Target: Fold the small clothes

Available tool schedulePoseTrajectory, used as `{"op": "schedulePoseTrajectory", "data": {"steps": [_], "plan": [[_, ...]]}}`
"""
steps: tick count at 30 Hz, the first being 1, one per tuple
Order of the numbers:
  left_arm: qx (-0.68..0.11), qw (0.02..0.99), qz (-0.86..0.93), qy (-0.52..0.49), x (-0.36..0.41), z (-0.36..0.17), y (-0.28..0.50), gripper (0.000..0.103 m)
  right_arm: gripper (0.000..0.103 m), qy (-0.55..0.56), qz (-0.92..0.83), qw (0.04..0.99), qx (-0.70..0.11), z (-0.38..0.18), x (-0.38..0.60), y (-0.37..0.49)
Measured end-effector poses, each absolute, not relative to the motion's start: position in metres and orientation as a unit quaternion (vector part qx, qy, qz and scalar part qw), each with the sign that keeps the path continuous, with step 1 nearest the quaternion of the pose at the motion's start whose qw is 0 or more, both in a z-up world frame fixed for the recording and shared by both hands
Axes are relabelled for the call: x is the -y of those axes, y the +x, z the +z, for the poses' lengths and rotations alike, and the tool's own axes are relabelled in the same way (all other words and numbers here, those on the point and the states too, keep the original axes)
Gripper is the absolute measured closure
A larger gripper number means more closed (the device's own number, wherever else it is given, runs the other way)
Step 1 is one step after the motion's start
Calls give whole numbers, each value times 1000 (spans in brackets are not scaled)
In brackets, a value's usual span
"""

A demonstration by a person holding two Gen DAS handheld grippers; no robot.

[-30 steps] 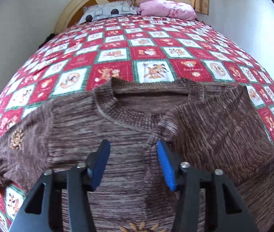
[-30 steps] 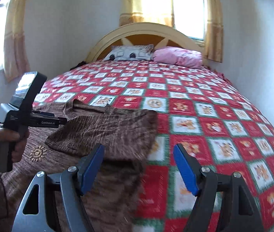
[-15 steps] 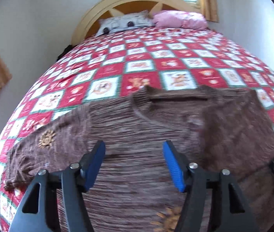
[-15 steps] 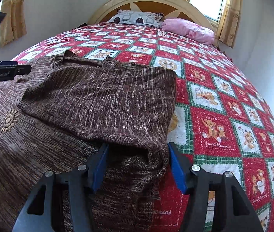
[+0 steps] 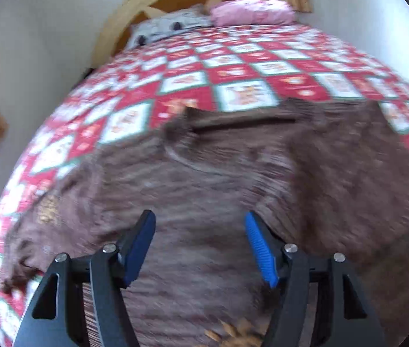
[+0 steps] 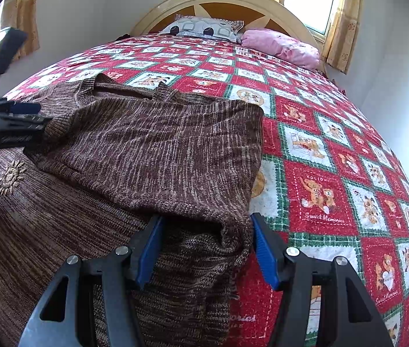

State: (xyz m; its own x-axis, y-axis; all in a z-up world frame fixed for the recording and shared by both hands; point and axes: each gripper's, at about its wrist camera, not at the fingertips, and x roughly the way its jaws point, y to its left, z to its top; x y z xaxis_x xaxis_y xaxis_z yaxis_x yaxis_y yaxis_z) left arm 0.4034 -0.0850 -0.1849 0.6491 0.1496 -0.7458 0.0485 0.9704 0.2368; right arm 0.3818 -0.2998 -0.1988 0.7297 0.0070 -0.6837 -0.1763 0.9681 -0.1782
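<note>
A brown knitted sweater (image 5: 204,190) lies flat on the bed, neck toward the headboard. Its right sleeve (image 6: 158,156) is folded across the chest. Its left sleeve (image 5: 39,225) lies spread out at the left. My left gripper (image 5: 200,245) is open and empty above the sweater's middle. My right gripper (image 6: 204,245) is open, its blue fingers (image 6: 262,248) on either side of the folded sleeve's cuff at the sweater's right edge. The left gripper also shows at the left in the right wrist view (image 6: 10,124).
The bed has a red and white patchwork quilt (image 6: 334,159). A grey patterned pillow (image 6: 204,29) and a pink pillow (image 6: 282,46) lie by the wooden headboard (image 6: 221,3). White walls stand on both sides, with curtained windows.
My right gripper has dropped down onto the sweater's right edge and narrowed around the cuff. My left gripper has swung left over the sweater, still open.
</note>
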Motion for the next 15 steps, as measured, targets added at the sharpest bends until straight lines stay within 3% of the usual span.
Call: {"op": "schedulePoseTrajectory", "data": {"steps": [6,15], "plan": [[-418,898,71,121,64,-186,429,36,43,-111,52,923,-366,-199,300,382],[-417,897,-32,143,92,-186,382,30,41,-113,49,923,-365,-200,300,383]]}}
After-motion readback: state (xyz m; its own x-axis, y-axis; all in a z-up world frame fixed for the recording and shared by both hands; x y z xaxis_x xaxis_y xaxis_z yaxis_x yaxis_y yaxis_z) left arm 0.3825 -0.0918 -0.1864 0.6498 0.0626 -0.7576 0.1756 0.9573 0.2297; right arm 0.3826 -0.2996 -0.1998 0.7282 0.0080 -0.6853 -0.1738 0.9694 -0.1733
